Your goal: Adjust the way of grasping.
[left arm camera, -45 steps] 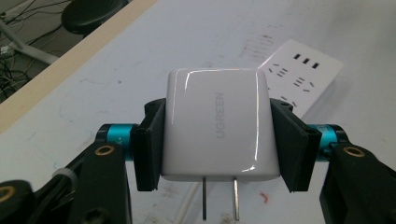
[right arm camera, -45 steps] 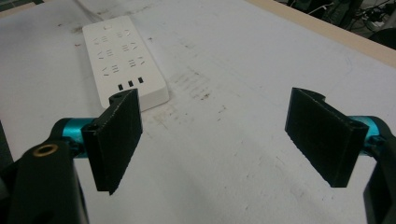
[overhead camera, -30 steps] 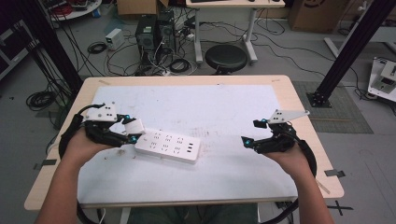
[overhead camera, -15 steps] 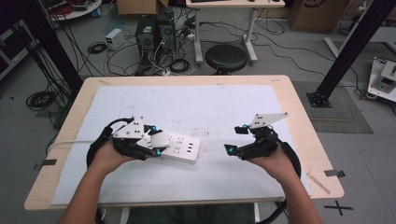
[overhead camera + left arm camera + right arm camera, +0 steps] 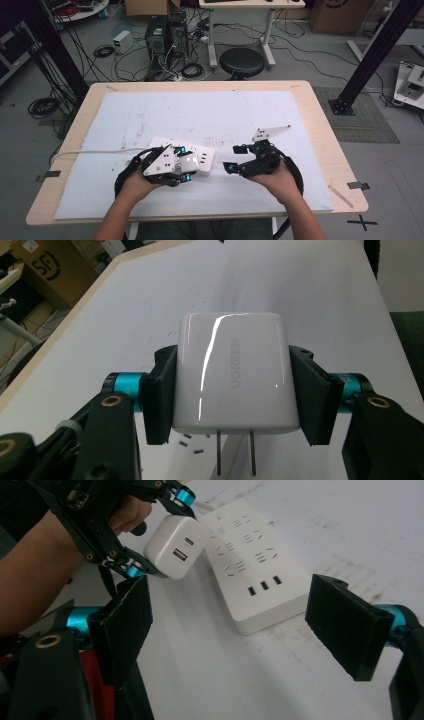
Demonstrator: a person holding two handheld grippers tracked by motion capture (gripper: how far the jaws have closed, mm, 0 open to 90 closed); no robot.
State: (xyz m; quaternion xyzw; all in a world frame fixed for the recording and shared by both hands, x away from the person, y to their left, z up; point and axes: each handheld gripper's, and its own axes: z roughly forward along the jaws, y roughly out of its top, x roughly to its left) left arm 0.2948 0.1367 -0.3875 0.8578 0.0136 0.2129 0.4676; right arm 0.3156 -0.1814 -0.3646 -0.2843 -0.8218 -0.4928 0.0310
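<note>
A white power strip (image 5: 204,154) lies flat on the white mat, its cable (image 5: 90,151) running off to the left. My left gripper (image 5: 184,165) is shut on a white charger (image 5: 190,163) and hovers over the strip's near-left part. In the left gripper view the charger (image 5: 232,372) sits squarely between both pads (image 5: 159,395), its two prongs pointing down at the strip (image 5: 235,457). My right gripper (image 5: 234,158) stands open just right of the strip. From the right gripper view its pads (image 5: 345,625) flank the end of the strip (image 5: 255,555) with nothing between them, and the charger (image 5: 175,547) shows beyond.
The white mat (image 5: 250,115) covers most of the wooden table (image 5: 325,120). A strip of tape (image 5: 358,185) lies near the table's right front corner. Beyond the far edge stand a round stool (image 5: 242,62), computer towers (image 5: 162,35) and loose floor cables.
Both hands have come inward and toward the front of the table. The left gripper carried the charger right, over the strip. The right gripper moved left to the strip's end.
</note>
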